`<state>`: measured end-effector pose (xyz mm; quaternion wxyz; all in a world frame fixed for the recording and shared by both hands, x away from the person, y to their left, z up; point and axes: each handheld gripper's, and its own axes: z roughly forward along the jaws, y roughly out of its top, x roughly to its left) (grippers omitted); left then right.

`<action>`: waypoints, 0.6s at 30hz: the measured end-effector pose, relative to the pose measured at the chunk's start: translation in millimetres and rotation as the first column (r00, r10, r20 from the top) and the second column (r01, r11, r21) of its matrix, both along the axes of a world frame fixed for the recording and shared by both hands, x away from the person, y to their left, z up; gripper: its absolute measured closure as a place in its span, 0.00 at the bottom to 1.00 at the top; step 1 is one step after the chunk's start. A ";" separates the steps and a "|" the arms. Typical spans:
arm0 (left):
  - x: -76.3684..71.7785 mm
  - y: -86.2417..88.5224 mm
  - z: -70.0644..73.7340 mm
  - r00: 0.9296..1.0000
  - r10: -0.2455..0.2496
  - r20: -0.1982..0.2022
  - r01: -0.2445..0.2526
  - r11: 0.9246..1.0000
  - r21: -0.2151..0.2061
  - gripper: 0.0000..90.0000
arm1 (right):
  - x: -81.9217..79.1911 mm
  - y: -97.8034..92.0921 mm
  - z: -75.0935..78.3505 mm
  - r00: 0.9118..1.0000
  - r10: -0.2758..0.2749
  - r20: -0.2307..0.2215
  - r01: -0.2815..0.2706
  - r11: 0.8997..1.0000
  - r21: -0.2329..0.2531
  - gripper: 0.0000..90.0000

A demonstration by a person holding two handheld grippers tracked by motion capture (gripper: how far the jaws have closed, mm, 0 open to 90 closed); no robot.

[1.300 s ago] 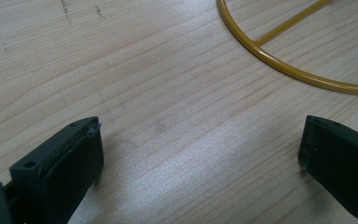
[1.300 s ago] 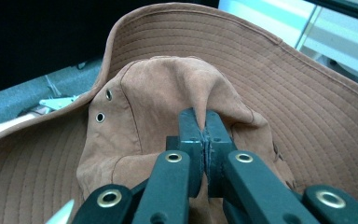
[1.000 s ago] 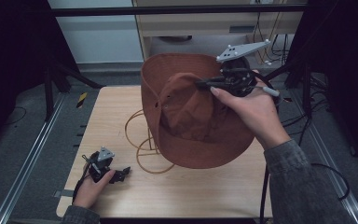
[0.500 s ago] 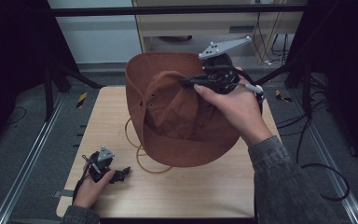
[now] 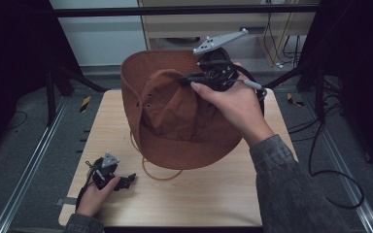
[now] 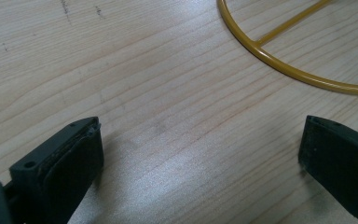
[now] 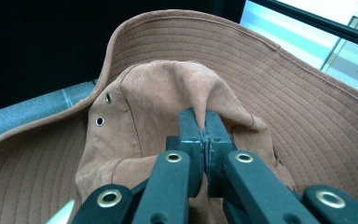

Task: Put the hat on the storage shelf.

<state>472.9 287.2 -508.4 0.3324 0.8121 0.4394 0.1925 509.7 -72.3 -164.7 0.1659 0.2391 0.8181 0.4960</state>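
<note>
While the left gripper [image 5: 126, 180] gapes, the right gripper [image 7: 204, 135] pinches a brown stitched-brim hat's [image 5: 175, 111] crown.

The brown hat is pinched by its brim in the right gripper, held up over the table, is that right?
Not by its brim. The right gripper pinches a fold of the crown of the brown hat, as the right gripper view shows. It is held up over the table.

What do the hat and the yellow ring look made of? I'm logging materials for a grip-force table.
Hat: soft brown fabric with a matte, suede-like nap; it creases where pinched, has stitched brim rows and metal eyelets. Yellow ring: thin rigid hoop with a glossy coat, probably painted or coated wire, though that stays uncertain.
</note>
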 end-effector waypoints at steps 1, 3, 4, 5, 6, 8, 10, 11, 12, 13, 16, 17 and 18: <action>0.0 0.0 0.0 1.000 0.000 0.000 0.000 1.000 0.000 0.00 | 1.2 3.1 0.6 1.000 0.003 0.001 -0.003 1.000 0.000 0.99; 0.0 0.0 0.0 1.000 0.000 0.000 0.000 1.000 0.000 0.00 | 2.5 6.1 1.1 1.000 0.005 0.001 -0.005 1.000 -0.001 0.99; 0.0 0.0 0.0 1.000 0.000 0.000 0.000 1.000 0.000 0.00 | 2.5 6.1 1.1 1.000 0.005 0.001 -0.005 1.000 -0.001 0.99; 0.0 0.0 0.0 1.000 0.000 0.000 0.000 1.000 0.000 0.00 | 4.5 9.0 1.4 1.000 0.005 0.000 -0.005 1.000 0.001 0.99; 0.0 0.0 0.0 1.000 0.000 0.000 0.000 1.000 0.000 0.00 | 5.7 10.3 1.5 1.000 0.007 0.000 -0.007 1.000 0.000 0.99; 0.0 0.0 0.0 1.000 0.001 0.000 -0.001 1.000 0.000 0.00 | 6.9 11.8 1.5 1.000 0.007 -0.001 -0.007 1.000 0.002 0.99; -0.1 0.0 0.0 1.000 0.001 0.000 -0.001 1.000 -0.001 0.00 | 9.0 16.4 0.7 1.000 0.011 -0.004 -0.011 1.000 0.006 0.99; 0.0 -0.2 -0.2 1.000 0.001 0.000 -0.001 1.000 -0.003 0.00 | 9.5 17.9 0.1 1.000 0.013 -0.003 -0.013 1.000 0.010 0.99; 0.0 -0.2 -0.2 1.000 0.001 0.000 -0.001 1.000 -0.003 0.00 | 9.5 17.9 0.1 1.000 0.013 -0.003 -0.013 1.000 0.010 0.99; 0.0 -0.2 -0.2 1.000 0.001 0.000 -0.001 1.000 -0.003 0.00 | 10.6 20.9 -1.4 1.000 0.015 -0.004 -0.015 1.000 0.011 0.99; 0.0 -0.2 -0.2 1.000 0.001 0.000 -0.001 1.000 -0.003 0.00 | 12.4 24.7 -3.7 1.000 0.015 -0.002 -0.015 1.000 0.010 0.99; 0.0 -0.2 -0.2 1.000 0.001 0.000 -0.001 1.000 -0.003 0.00 | 12.4 24.7 -3.7 1.000 0.015 -0.002 -0.015 1.000 0.010 0.99; 0.0 -0.2 -0.2 1.000 0.001 0.000 -0.001 1.000 -0.003 0.00 | 12.7 25.4 -4.1 1.000 0.016 -0.001 -0.016 1.000 0.011 0.99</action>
